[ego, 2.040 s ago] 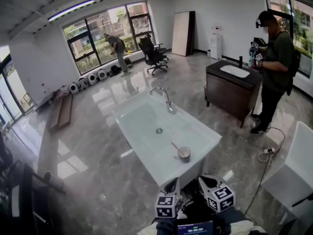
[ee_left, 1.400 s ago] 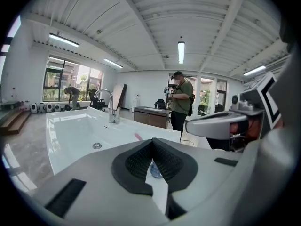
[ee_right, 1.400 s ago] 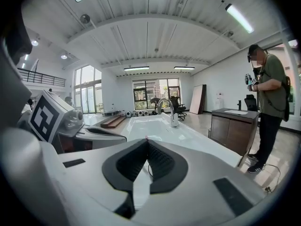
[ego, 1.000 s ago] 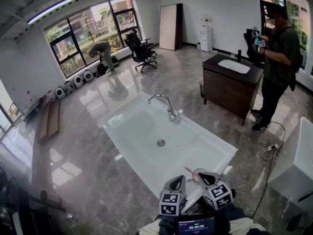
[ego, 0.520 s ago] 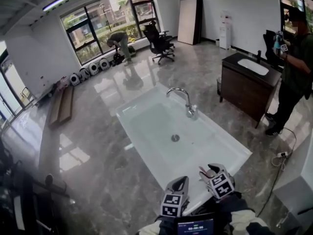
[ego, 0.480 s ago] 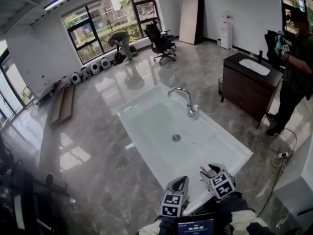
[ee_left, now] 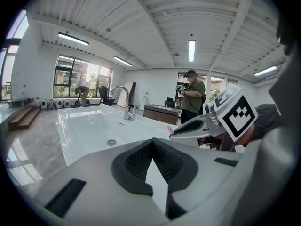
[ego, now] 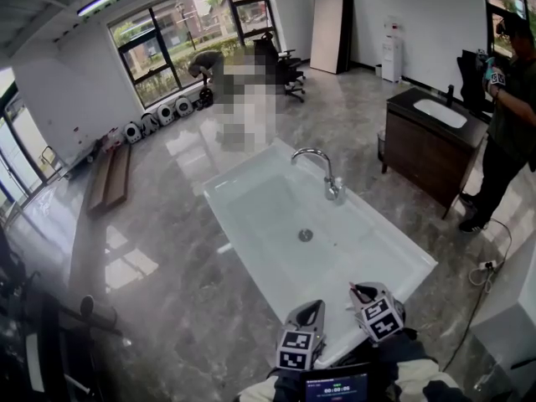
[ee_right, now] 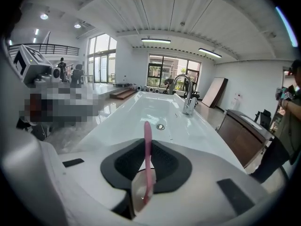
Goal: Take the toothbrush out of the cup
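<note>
right gripper view: right gripper (ee_right: 147,149) pitched down over the near rim of the glossy white basin (ee_right: 141,109). its dark ribbed jaws are closing, pads pressing a slim pink toothbrush (ee_right: 147,131) that stands upright between them. the toothbrush's lower end is inside the pale rounded cup (ee_right: 138,192) beneath. left gripper view: left gripper (ee_left: 152,142) angled slightly down, jaws together, nothing held. head view: both grippers side by side at the basin's near edge, not touching. curved chrome faucet (ego: 322,170) at the far side.
</note>
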Demonstrator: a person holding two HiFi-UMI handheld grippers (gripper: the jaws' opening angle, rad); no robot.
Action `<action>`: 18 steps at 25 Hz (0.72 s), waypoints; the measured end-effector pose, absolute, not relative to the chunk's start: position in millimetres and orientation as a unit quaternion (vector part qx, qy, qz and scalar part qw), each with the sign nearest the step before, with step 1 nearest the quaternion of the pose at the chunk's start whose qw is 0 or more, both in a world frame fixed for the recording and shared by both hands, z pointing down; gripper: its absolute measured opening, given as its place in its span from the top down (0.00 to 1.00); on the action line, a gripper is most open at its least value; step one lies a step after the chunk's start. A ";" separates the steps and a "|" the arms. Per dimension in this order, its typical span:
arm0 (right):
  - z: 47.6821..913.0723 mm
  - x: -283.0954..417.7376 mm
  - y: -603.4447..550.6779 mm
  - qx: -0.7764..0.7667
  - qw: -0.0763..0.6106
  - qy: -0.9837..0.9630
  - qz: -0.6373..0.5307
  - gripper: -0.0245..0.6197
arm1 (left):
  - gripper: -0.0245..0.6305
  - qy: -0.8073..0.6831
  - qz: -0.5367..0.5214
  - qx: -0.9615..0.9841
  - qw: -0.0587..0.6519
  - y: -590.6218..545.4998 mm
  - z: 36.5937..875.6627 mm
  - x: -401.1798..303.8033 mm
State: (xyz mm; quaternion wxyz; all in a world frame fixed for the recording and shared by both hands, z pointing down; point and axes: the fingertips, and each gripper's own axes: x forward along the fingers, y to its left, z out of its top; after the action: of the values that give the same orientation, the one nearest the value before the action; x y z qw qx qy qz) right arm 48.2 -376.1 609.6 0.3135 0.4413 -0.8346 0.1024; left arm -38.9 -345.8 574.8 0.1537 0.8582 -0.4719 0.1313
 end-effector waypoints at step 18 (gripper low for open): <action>492.0 51.7 -371.0 0.461 0.197 -0.863 0.064 0.91 | 0.96 -0.461 0.094 0.873 0.130 -375.4 540.4 -18.9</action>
State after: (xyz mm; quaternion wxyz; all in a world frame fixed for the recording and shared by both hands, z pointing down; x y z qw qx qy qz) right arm 51.7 -371.0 492.0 0.1969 0.4612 -0.8628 0.0638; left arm -18.9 -375.4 540.4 0.1301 0.8730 -0.4607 0.0937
